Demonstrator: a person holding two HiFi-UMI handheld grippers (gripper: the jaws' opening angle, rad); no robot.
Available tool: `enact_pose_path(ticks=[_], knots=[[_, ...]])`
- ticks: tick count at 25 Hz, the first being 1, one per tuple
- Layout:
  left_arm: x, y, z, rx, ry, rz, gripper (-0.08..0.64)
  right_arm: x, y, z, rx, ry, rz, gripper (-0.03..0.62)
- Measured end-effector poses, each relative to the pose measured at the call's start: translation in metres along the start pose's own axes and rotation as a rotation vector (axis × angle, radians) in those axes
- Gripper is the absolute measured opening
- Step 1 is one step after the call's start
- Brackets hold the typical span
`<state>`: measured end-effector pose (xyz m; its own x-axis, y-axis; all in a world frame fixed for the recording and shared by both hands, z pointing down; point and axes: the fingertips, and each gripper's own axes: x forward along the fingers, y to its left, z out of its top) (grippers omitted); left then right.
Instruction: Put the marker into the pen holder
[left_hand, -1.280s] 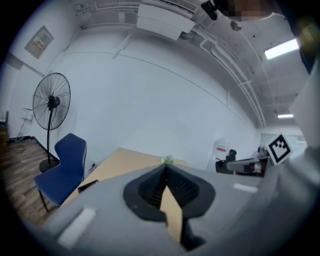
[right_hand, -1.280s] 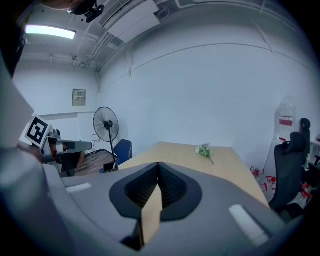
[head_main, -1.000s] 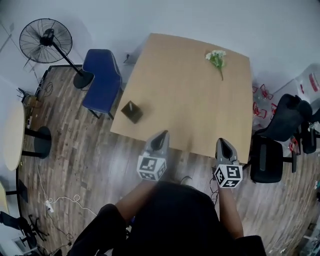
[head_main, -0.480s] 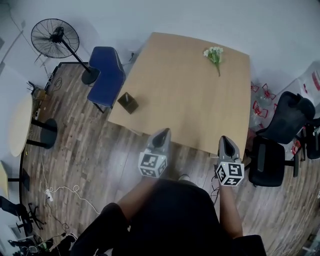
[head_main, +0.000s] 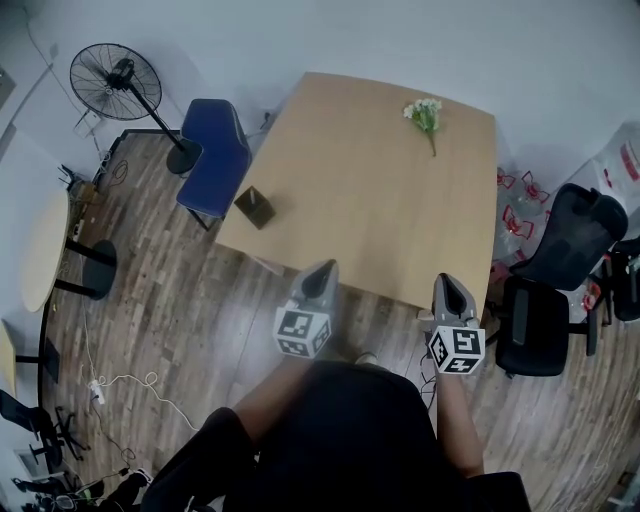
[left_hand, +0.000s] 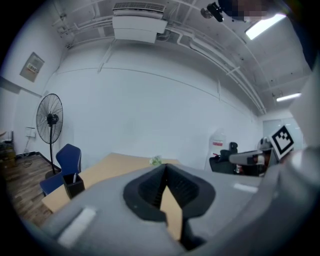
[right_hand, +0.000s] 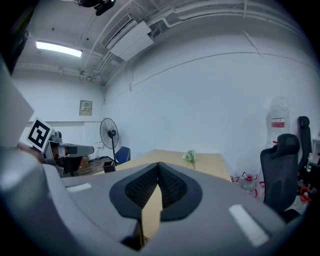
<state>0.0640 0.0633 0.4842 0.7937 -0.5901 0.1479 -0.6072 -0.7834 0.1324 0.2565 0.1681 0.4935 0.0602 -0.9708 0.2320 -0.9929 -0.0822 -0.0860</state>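
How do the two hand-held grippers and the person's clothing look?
The left gripper and right gripper are grey, tapered shells with black ribbed pads. Each carries a cube of black-and-white square markers. The person wears a black top.

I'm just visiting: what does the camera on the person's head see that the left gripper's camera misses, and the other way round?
Only the head view shows the round side table, the white extension lead on the floor and the person's dark top from above. Only the left gripper view shows the ceiling, with the air conditioner and the strip light. Both show the light wooden table, the small black pen holder near its corner, the flowers, the blue chair and the standing fan.
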Motion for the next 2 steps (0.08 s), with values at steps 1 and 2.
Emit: enact_pose_path(ticks=[1, 2], knots=[[-0.0007, -0.0021, -0.001, -0.001, 0.0, 0.0, 0.003, -0.0018, -0.0012, -0.0006, 0.0, -0.001, -0.001, 0.003], [-0.0014, -0.0043, -0.002, -0.003, 0.0, -0.001, 0.003, -0.0035, -0.0025, -0.0013, -0.001, -0.001, -0.001, 0.003]])
